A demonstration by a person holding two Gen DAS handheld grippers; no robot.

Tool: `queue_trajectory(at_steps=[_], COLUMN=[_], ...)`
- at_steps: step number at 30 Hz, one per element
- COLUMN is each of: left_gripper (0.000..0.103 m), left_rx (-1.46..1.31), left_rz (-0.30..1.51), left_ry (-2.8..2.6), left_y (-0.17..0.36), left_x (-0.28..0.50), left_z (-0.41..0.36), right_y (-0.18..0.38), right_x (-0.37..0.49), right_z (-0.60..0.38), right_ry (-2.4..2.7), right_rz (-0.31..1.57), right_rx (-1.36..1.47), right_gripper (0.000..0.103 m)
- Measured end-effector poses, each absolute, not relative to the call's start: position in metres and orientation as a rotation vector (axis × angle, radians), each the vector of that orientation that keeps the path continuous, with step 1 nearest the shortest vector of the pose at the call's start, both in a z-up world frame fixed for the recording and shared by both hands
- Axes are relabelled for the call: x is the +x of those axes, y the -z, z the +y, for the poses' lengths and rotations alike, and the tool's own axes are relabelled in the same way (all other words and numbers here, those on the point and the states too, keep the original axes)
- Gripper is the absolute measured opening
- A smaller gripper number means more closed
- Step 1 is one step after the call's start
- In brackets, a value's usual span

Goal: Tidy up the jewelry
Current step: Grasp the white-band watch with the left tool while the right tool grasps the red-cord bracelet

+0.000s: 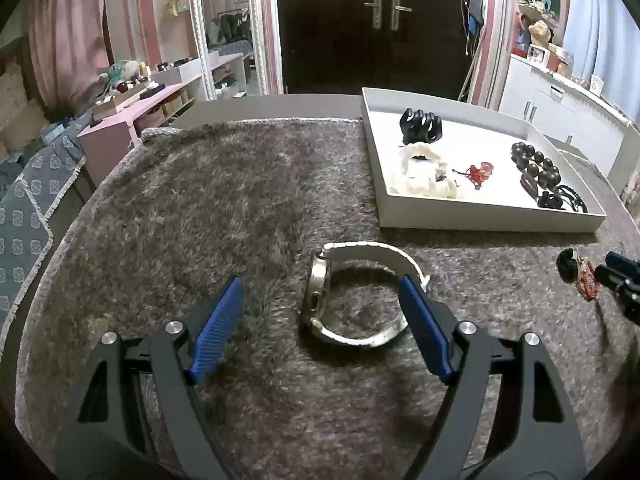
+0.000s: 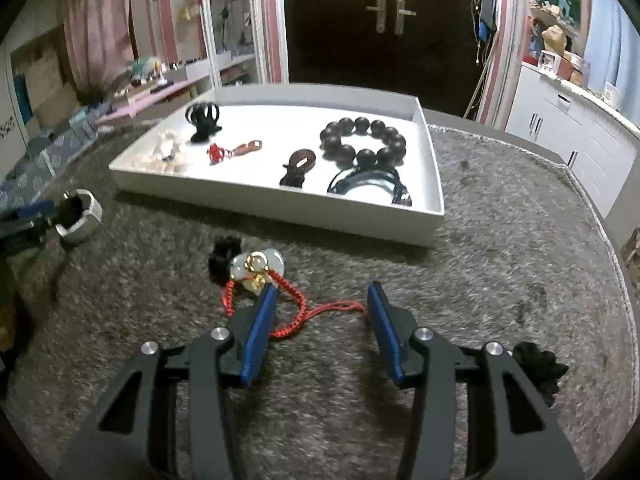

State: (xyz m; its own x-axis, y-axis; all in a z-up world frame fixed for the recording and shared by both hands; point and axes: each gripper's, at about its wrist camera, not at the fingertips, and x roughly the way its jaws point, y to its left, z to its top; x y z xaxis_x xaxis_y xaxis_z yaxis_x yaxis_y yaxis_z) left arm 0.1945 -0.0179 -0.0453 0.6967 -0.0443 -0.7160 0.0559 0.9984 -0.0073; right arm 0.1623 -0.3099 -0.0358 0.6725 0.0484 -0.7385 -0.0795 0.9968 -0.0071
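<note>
Grey shaggy tabletop (image 1: pixel 200 200): the left tool (image 1: pixel 320 300), spread apart, straddles a metal watch (image 1: pixel 352 292); the right tool (image 2: pixel 320 304), also apart, straddles a braided red cord bracelet (image 2: pixel 288 312).

Each view looks forward along its own tongs, low and close over the shaggy grey surface (image 1: pixel 224 200), toward the dark double door (image 1: pixel 384 12) at the back of the room. The left wrist view sits further left, so the white tray (image 1: pixel 480 222) lies to its upper right; in the right wrist view the tray is straight ahead. Both share the tray, door and surface, and each catches the other's tongs at its edge.
</note>
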Motion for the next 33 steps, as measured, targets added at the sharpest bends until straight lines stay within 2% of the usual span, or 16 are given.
queue_trajectory(at_steps=[4, 6, 8, 12, 14, 16, 19, 21, 24, 33], left_gripper=[0.064, 0.052, 0.047, 0.045, 0.044, 0.038, 0.028, 0.02, 0.015, 0.012], left_rx=[0.02, 0.025, 0.021, 0.026, 0.035, 0.038, 0.024, 0.016, 0.007, 0.04], left_rz=[0.832, 0.86, 0.866, 0.893, 0.892, 0.89, 0.885, 0.882, 0.876, 0.871], left_ry=[0.072, 0.086, 0.097, 0.105, 0.101, 0.096, 0.094, 0.089, 0.089, 0.101], left_y=[0.054, 0.06, 0.061, 0.066, 0.067, 0.067, 0.066, 0.066, 0.064, 0.058], left_x=[0.202, 0.206, 0.207, 0.211, 0.211, 0.211, 0.211, 0.21, 0.207, 0.196], left_z=[-0.02, -0.022, -0.024, -0.026, -0.028, -0.029, -0.026, -0.024, -0.022, -0.026], right_y=[0.043, 0.044, 0.046, 0.047, 0.047, 0.046, 0.046, 0.044, 0.037, 0.009], right_x=[0.167, 0.168, 0.169, 0.169, 0.17, 0.17, 0.17, 0.169, 0.163, 0.146], right_z=[-0.307, -0.303, -0.302, -0.305, -0.307, -0.309, -0.311, -0.312, -0.321, -0.345], right_ry=[-0.081, -0.082, -0.081, -0.096, -0.099, -0.091, -0.085, -0.08, -0.049, -0.01], right_rz=[0.875, 0.884, 0.888, 0.89, 0.886, 0.882, 0.877, 0.866, 0.834, 0.761], right_rx=[-0.055, -0.072, -0.08, -0.06, -0.052, -0.042, -0.027, -0.023, 0.003, 0.014], right_gripper=[0.045, 0.045, 0.045, 0.043, 0.033, 0.016, 0.005, 0.003, 0.003, 0.003])
